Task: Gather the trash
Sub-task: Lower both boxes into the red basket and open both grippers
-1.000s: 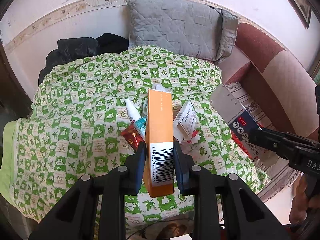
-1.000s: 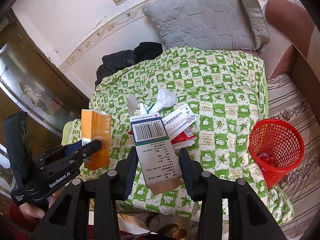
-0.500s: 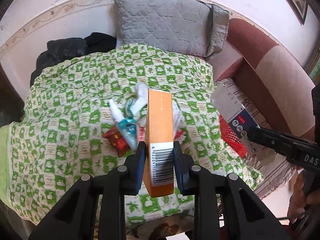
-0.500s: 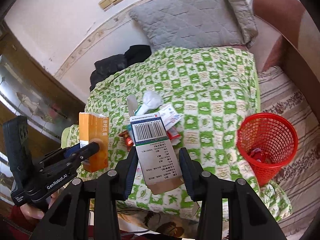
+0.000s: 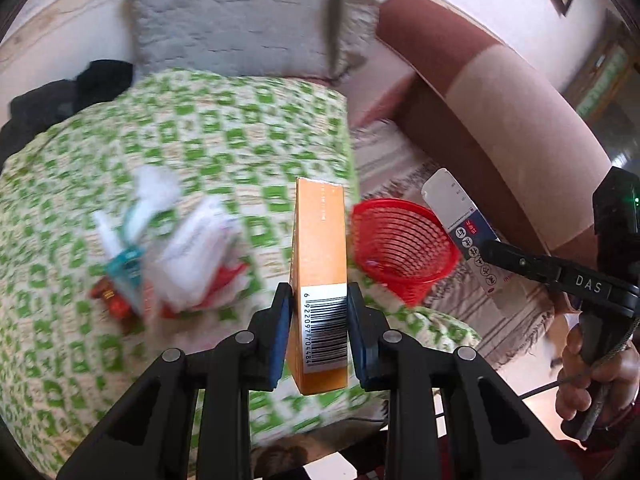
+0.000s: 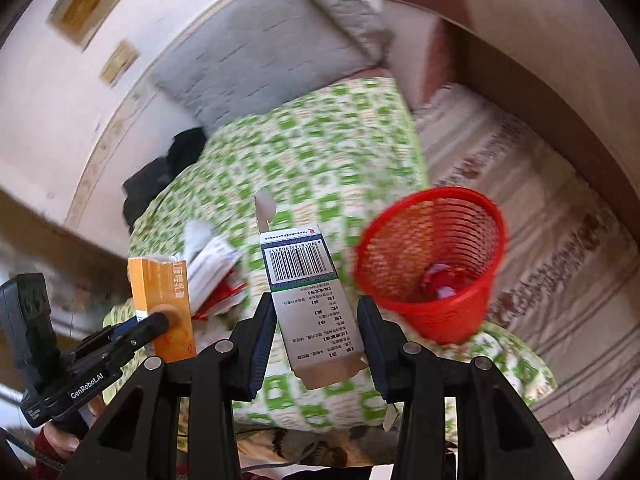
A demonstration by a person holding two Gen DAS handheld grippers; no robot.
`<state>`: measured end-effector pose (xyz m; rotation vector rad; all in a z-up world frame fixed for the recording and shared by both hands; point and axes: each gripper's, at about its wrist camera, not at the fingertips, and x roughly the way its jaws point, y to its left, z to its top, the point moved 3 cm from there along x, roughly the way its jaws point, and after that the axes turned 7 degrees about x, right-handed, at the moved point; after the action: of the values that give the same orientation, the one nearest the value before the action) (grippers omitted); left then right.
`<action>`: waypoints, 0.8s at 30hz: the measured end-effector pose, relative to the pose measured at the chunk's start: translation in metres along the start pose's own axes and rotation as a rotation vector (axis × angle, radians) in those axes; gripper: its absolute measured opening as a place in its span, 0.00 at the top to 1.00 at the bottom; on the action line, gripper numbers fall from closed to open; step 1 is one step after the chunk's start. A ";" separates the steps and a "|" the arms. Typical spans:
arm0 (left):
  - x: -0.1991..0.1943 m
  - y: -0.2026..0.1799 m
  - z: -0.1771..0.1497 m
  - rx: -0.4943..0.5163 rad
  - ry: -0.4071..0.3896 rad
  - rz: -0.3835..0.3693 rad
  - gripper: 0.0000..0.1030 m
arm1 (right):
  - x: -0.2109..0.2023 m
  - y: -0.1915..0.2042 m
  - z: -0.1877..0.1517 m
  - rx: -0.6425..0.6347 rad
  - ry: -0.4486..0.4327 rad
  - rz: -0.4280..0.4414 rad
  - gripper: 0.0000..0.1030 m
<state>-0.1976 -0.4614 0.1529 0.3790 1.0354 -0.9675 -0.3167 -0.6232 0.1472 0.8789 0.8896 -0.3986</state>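
My left gripper [image 5: 319, 312] is shut on a tall orange carton [image 5: 320, 248] with a barcode, held upright above the bed's front edge. My right gripper [image 6: 318, 320] is shut on a white and blue medicine box [image 6: 310, 292] with an open flap. A red mesh basket [image 6: 434, 268] stands on the striped rug to the right of the bed, with a few scraps inside; it also shows just right of the carton as basket [image 5: 400, 240]. Each gripper appears in the other's view, left gripper [image 6: 160, 320] and right gripper [image 5: 492, 252].
A pile of trash [image 5: 172, 248] lies on the green checked bedspread [image 5: 224, 140]: a tube, paper boxes, a tissue, red wrappers. A grey pillow [image 5: 240, 20] leans at the head, dark clothes [image 5: 60, 96] at the left. A brown sofa [image 5: 500, 100] borders the rug.
Both grippers have swung right with their boxes held. The red basket has come nearer in both views, and the trash pile has slid to the left.
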 end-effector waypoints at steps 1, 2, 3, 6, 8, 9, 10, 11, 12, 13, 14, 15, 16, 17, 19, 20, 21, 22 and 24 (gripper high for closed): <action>0.007 -0.007 0.005 0.012 0.008 -0.012 0.75 | -0.001 -0.007 0.002 0.010 -0.002 -0.006 0.56; 0.015 -0.015 0.010 0.021 0.016 -0.025 0.75 | -0.002 -0.017 0.006 0.022 -0.004 -0.016 0.56; 0.026 -0.025 0.016 0.033 0.029 -0.044 0.75 | -0.002 -0.025 0.011 0.029 -0.004 -0.026 0.56; 0.055 -0.046 0.031 0.042 0.059 -0.080 0.75 | 0.002 -0.048 0.024 0.048 0.007 -0.055 0.56; 0.075 -0.056 0.040 0.033 0.078 -0.102 0.75 | 0.008 -0.061 0.035 0.062 0.018 -0.069 0.56; 0.087 -0.061 0.045 0.020 0.091 -0.115 0.75 | 0.012 -0.067 0.041 0.071 0.023 -0.077 0.56; 0.097 -0.064 0.050 0.009 0.099 -0.127 0.75 | 0.018 -0.073 0.049 0.083 0.031 -0.075 0.56; 0.107 -0.066 0.054 -0.005 0.107 -0.128 0.75 | 0.021 -0.077 0.054 0.090 0.033 -0.074 0.56; 0.120 -0.069 0.058 -0.019 0.119 -0.125 0.75 | 0.029 -0.083 0.063 0.101 0.035 -0.083 0.56; 0.132 -0.071 0.062 -0.033 0.131 -0.128 0.75 | 0.036 -0.087 0.069 0.108 0.044 -0.087 0.56; 0.142 -0.072 0.065 -0.044 0.140 -0.122 0.75 | 0.042 -0.089 0.073 0.113 0.051 -0.087 0.56; 0.150 -0.072 0.067 -0.051 0.143 -0.112 0.75 | 0.049 -0.093 0.078 0.122 0.056 -0.090 0.56; 0.159 -0.073 0.068 -0.060 0.150 -0.106 0.75 | 0.058 -0.098 0.084 0.135 0.065 -0.096 0.56; 0.167 -0.074 0.069 -0.071 0.157 -0.110 0.75 | 0.065 -0.102 0.088 0.145 0.073 -0.098 0.55; 0.179 -0.078 0.069 -0.077 0.170 -0.114 0.75 | 0.082 -0.111 0.093 0.160 0.094 -0.110 0.54; 0.185 -0.080 0.068 -0.077 0.173 -0.108 0.73 | 0.089 -0.115 0.094 0.164 0.104 -0.120 0.54; 0.189 -0.081 0.067 -0.077 0.176 -0.097 0.69 | 0.097 -0.120 0.094 0.167 0.119 -0.127 0.54; 0.191 -0.081 0.065 -0.080 0.180 -0.091 0.58 | 0.104 -0.125 0.093 0.171 0.136 -0.135 0.52; 0.191 -0.079 0.060 -0.101 0.182 -0.090 0.50 | 0.110 -0.132 0.090 0.182 0.158 -0.141 0.46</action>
<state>-0.1979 -0.6391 0.0320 0.3442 1.2710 -0.9694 -0.2896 -0.7693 0.0225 1.0288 1.0768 -0.5441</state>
